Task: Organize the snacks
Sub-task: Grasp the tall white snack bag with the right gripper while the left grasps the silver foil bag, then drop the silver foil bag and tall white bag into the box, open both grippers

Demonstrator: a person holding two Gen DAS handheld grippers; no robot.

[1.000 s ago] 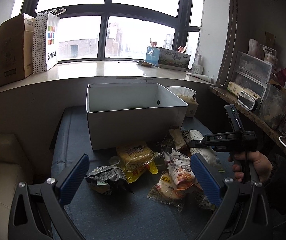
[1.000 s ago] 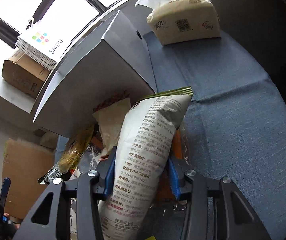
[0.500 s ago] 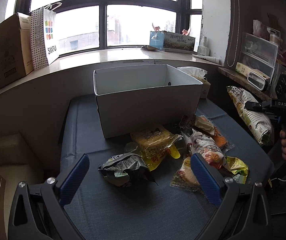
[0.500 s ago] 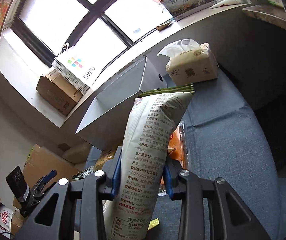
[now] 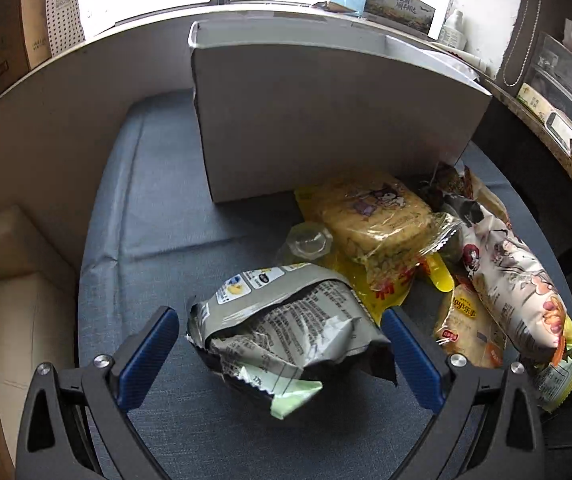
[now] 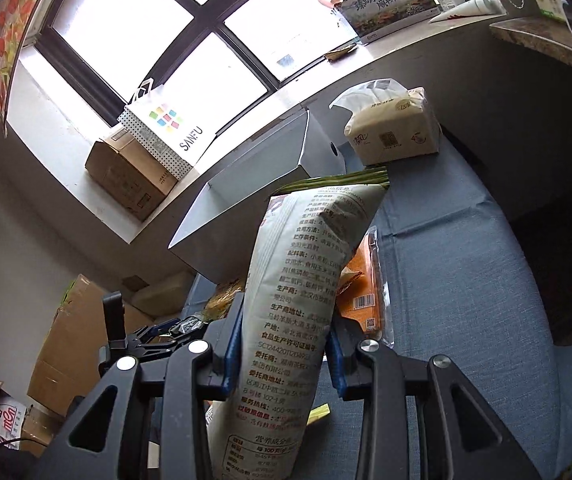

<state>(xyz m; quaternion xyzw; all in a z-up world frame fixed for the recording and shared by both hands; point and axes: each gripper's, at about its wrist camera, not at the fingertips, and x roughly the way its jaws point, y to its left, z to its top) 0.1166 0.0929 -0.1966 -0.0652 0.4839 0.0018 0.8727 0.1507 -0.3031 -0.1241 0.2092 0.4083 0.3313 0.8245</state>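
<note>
The left tongs (image 5: pixel 282 344) are low over the blue bench (image 5: pixel 158 208), tipped downward, their two blue pads spread wide to either side of a crumpled grey bag (image 5: pixel 286 320). The pads stand just beside the bag's edges; I cannot tell if either one touches it. The bag lies flat on the bench in front of the white box (image 5: pixel 325 120).

Past the grey bag sits a yellow pack (image 5: pixel 373 216) with a cartoon figure on it, close to the box wall. To its right a long printed pouch (image 5: pixel 505 272) lies across a small chips bag (image 5: pixel 465 328).

The right tongs (image 6: pixel 282 344) are raised above the bench and point toward the window. They are closed narrow on a tall white bag (image 6: pixel 301 280), which stands upright between the pads, its printed back to the camera and its green seal at the top. Behind that bag an orange packet (image 6: pixel 365 292) lies on the bench. Farther back, a tissue pack (image 6: pixel 393 128) rests beside the box (image 6: pixel 246 200). The left tongs (image 6: pixel 154 334) show low at the left.
</note>
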